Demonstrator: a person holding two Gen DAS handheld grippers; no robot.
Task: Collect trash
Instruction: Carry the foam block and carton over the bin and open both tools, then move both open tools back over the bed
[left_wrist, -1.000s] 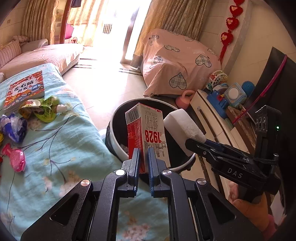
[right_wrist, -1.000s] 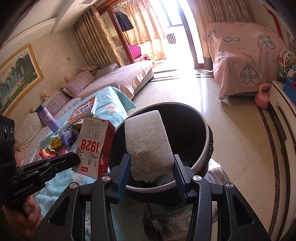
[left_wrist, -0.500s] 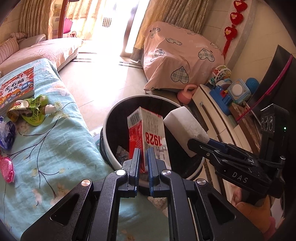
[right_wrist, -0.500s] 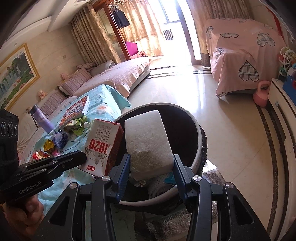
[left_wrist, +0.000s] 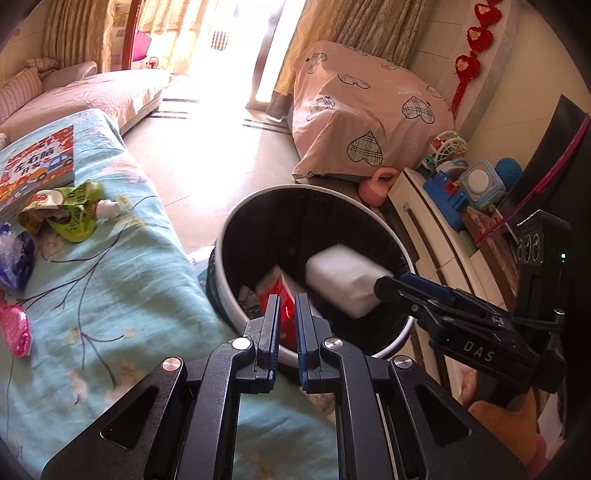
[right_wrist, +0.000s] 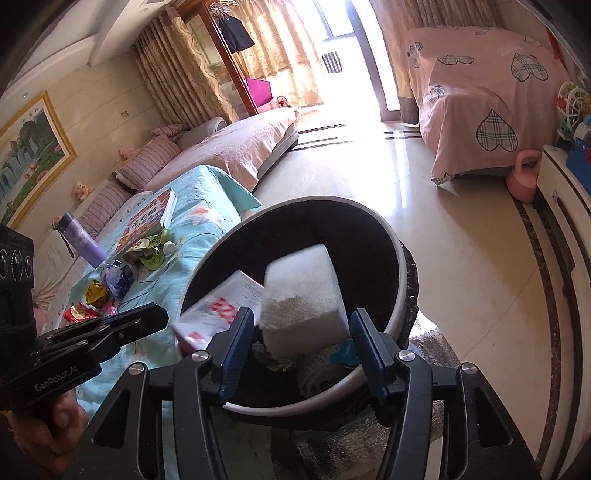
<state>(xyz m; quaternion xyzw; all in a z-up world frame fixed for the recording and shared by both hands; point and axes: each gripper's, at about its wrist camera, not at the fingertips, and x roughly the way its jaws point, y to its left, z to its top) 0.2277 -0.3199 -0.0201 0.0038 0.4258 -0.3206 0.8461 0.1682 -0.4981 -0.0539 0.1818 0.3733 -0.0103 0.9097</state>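
Observation:
A round black bin with a white rim (left_wrist: 236, 225) (right_wrist: 400, 258) stands on the floor beside the blue-covered table. A red and white "1928" carton (left_wrist: 275, 291) (right_wrist: 221, 306) is blurred and tilted inside the bin, free of my left gripper (left_wrist: 284, 306), whose jaws stand a little apart just above the rim. A white foam block (left_wrist: 343, 278) (right_wrist: 303, 291) is also blurred, dropping inside the bin. My right gripper (right_wrist: 303, 325) is open around it with gaps on both sides.
On the blue floral cloth (left_wrist: 110, 295) lie a green wrapper (left_wrist: 70, 212), a purple wrapper (left_wrist: 14, 258), a pink wrapper (left_wrist: 14, 328) and a book (left_wrist: 35, 166). A low white cabinet with toys (left_wrist: 461, 184) stands right of the bin. A pink kettlebell (right_wrist: 522, 181) sits on the floor.
Both grippers opened. The carton left my left gripper and dropped into the bin. The foam block came free of my right gripper and is falling into the bin.

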